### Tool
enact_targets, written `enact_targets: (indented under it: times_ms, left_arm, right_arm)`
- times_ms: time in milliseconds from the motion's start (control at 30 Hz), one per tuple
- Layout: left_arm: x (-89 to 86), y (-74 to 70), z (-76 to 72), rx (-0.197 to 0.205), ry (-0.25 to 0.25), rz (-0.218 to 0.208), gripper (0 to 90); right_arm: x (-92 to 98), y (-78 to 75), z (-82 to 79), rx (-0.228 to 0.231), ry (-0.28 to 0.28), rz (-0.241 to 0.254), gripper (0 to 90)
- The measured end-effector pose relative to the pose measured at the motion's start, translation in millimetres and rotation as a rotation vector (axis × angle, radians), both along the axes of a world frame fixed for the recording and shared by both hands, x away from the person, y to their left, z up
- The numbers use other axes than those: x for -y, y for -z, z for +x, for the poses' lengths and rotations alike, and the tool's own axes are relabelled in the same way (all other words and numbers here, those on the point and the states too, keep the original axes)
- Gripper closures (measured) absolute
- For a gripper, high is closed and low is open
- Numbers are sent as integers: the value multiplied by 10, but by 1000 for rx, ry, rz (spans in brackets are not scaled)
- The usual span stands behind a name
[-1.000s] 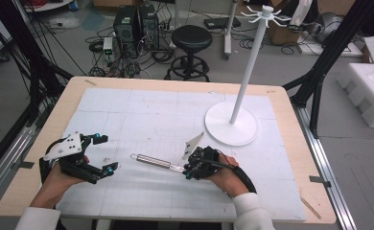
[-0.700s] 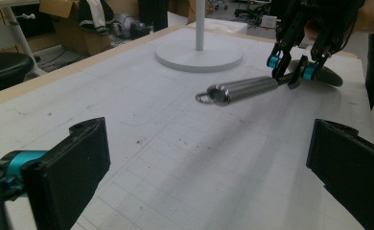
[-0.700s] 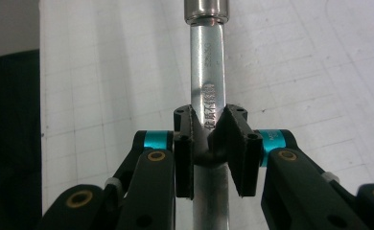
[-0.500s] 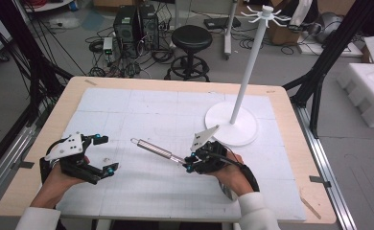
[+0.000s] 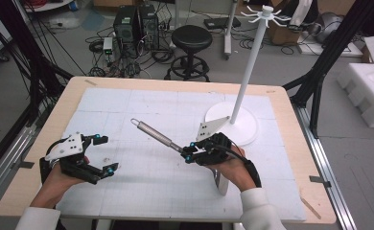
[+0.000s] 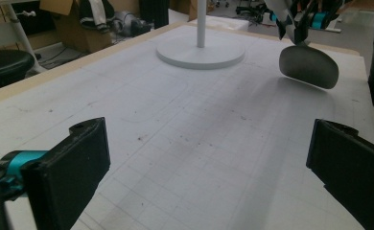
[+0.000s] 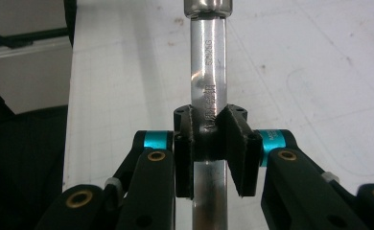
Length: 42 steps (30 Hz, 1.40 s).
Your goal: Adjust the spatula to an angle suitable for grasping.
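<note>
Right tool [image 5: 187, 154] clenched on ladle [image 5: 157, 135], lifted higher off table [image 5: 127, 103]; left tool [image 5: 103, 154] released, unmoved.

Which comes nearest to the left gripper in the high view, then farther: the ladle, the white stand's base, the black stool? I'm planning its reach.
1. Ladle: right of the left gripper, held above the table by the right gripper.
2. White stand's base: far right part of the table.
3. Black stool: on the floor beyond the table.
</note>
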<state>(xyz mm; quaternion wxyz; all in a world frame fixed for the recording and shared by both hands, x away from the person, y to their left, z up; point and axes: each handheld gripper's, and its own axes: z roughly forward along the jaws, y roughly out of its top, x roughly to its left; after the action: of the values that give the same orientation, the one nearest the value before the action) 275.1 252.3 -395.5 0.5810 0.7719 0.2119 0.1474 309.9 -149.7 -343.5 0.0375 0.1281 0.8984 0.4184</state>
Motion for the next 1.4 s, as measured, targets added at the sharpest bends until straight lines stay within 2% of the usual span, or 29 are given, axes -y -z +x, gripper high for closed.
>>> enact_targets:
  times_ms: [67,367,500,567,600,733,1100,1400]
  left_arm:
    - [-1,1,0,-1,0,1,17]
    - [-1,12,6,-5,-2,3,17]
    - [-2,13,9,-6,0,3,17]
    - [-3,7,4,-7,2,-9,17]
    - [-5,5,3,-6,5,-9,18]
    - [-10,-2,0,-7,4,-11,18]
    - [-6,-66,-4,-13,13,-15,17]
    - [-11,-178,1,-14,29,4,17]
  right_arm:
    - [6,-29,9,17,1,18,751]
    - [27,-98,24,28,-12,62,751]
    - [27,-179,13,46,-17,91,751]
    - [25,-233,16,55,-33,109,751]
    - [23,-264,23,71,-35,124,751]
    - [20,-331,50,84,-46,167,751]
    - [72,-409,45,82,-59,191,750]
    - [96,-421,68,89,-81,221,750]
